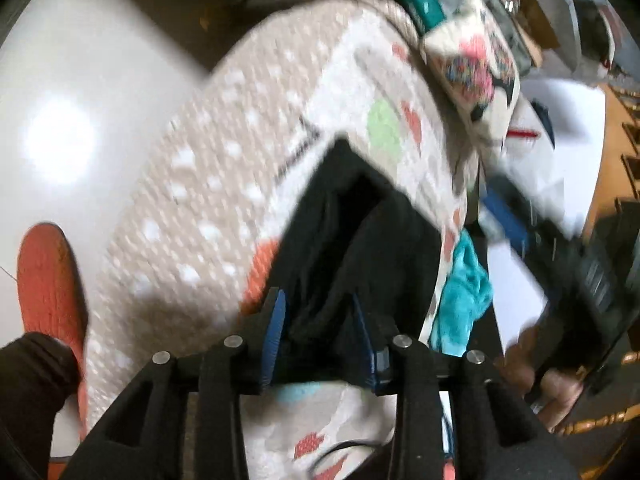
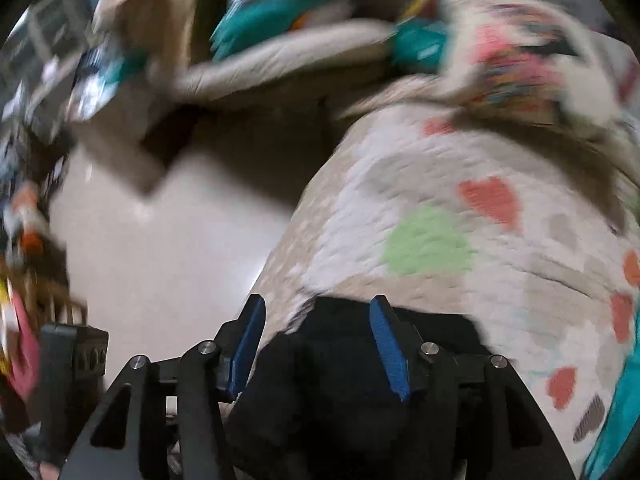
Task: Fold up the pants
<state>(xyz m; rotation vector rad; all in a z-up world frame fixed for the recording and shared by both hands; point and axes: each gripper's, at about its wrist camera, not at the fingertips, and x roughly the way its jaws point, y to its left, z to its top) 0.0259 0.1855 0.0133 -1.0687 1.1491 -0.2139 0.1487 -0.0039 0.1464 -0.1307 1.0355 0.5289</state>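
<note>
The black pants point(image 1: 360, 232) lie on a quilted bedspread with hearts and dots point(image 1: 224, 168). My left gripper point(image 1: 318, 312) has its blue pads apart with a bunch of the black cloth between them; the frame is blurred. In the right wrist view the black pants point(image 2: 360, 380) fill the space under and between the fingers of my right gripper point(image 2: 318, 320), whose blue pads stand wide apart over the cloth's edge on the bedspread point(image 2: 440, 200). The other gripper and a hand show at the right of the left wrist view point(image 1: 552, 384).
A white tiled floor point(image 1: 80, 100) lies left of the bed. An orange slipper point(image 1: 48, 280) is at lower left. Patterned pillows point(image 1: 476, 64) and teal cloth point(image 1: 464, 296) lie by the bed. Cluttered shelves point(image 2: 48, 80) stand beyond the floor.
</note>
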